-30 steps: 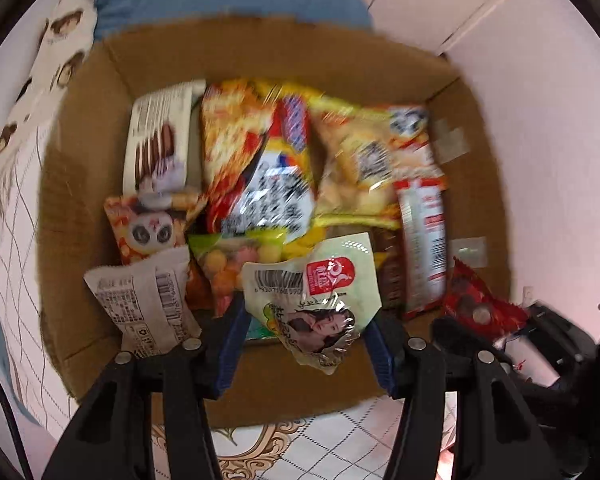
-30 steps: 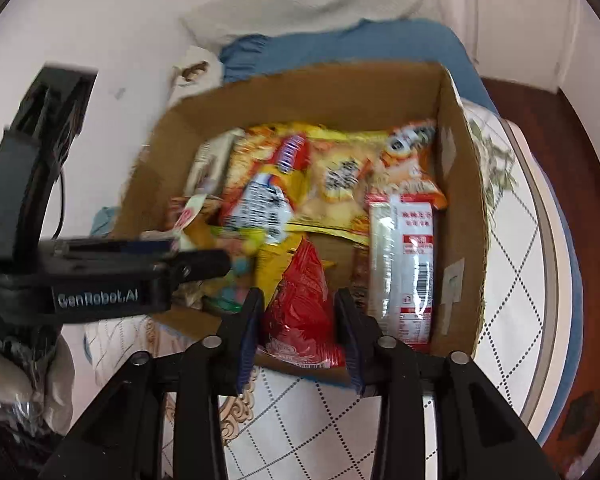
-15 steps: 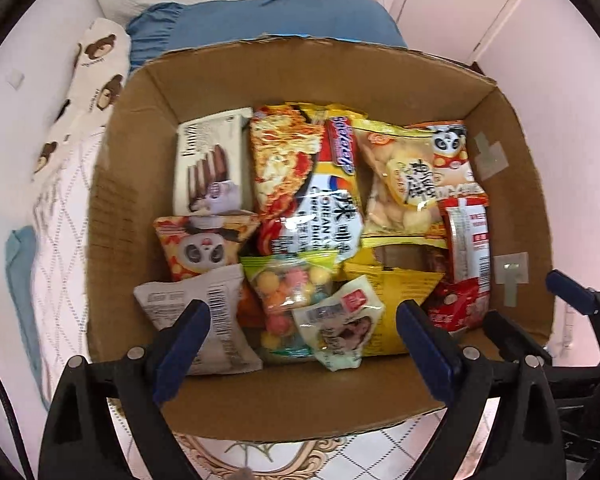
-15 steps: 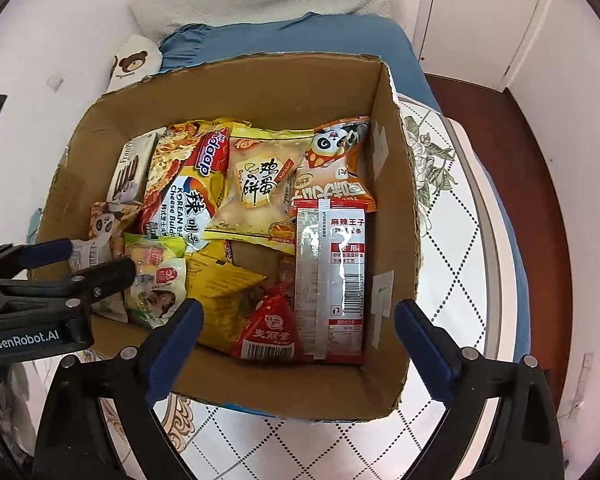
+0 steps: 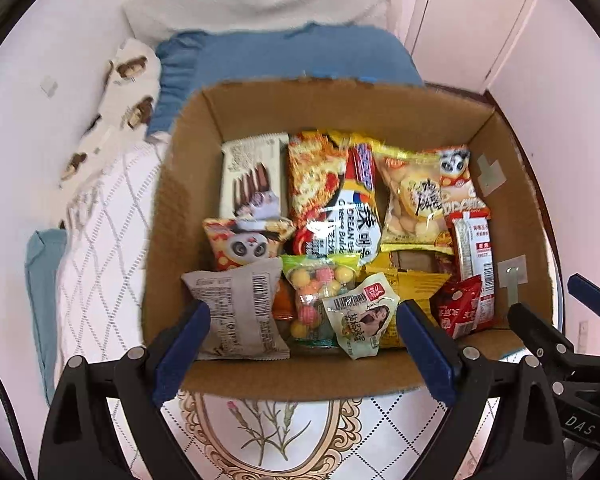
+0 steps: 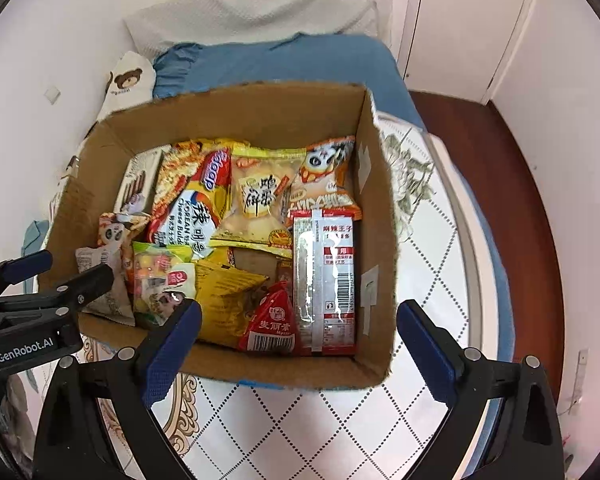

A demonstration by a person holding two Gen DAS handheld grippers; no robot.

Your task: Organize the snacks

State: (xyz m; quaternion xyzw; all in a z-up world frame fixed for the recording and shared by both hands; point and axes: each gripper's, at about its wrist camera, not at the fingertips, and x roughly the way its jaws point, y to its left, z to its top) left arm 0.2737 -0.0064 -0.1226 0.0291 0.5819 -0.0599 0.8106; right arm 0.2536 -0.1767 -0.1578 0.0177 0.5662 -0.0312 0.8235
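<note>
Bedding with a diamond quilt is carrying an open cardboard box (image 6: 374,248), and a blue pillow (image 6: 284,62) is lying beyond the box's far wall. Snacks are filling the box floor: a red triangular pack (image 6: 271,322) is resting at the near wall, a long red-and-clear pack (image 6: 324,276) is lying against the box's right wall, and a white pouch with a woman's picture (image 5: 360,314) is sitting near the middle of the near wall beside a candy bag (image 5: 318,286). The left hand-held gripper (image 5: 300,344) is hovering over the near wall with jaws spread wide, gripping nothing. The right hand-held gripper (image 6: 300,344) is likewise gaping and empty, just outside the near wall.

Every snack appears to be lying inside the box, so the sorting looks nearly finished. Risk is remaining, though: the packs are overlapping loosely, so a reach for one could drag its neighbour or crush puffed bags. A careless finger could also be catching the near wall and shifting the box on the soft bed.
</note>
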